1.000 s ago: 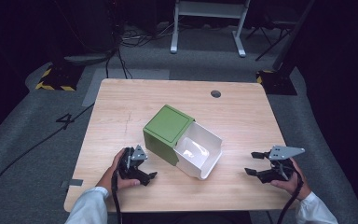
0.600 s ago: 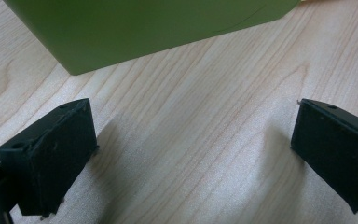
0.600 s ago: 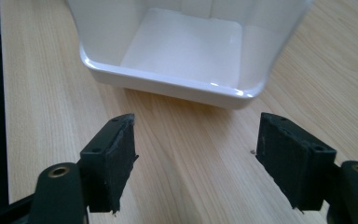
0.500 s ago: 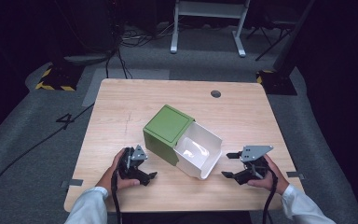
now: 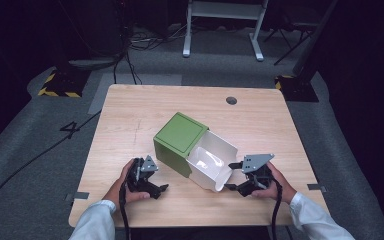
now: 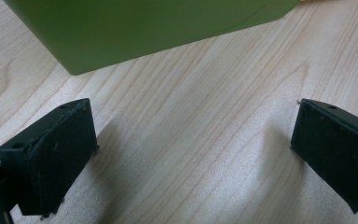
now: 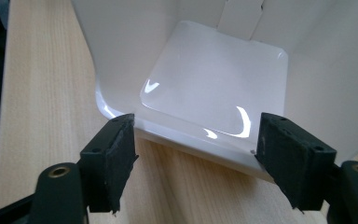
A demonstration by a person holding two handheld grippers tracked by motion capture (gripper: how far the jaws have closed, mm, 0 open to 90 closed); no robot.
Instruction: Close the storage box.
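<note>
Right gripper (image 7: 193,158) part open, empty, at white tray (image 7: 214,93) rim.

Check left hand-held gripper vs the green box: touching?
Apart. The left gripper view shows bare table between the open left hand-held gripper and the green box.

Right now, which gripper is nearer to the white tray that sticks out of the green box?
Right. The right gripper is at the white tray's open edge, jaws open on either side of its rim. The left gripper sits apart from it, beside the green box.
</note>
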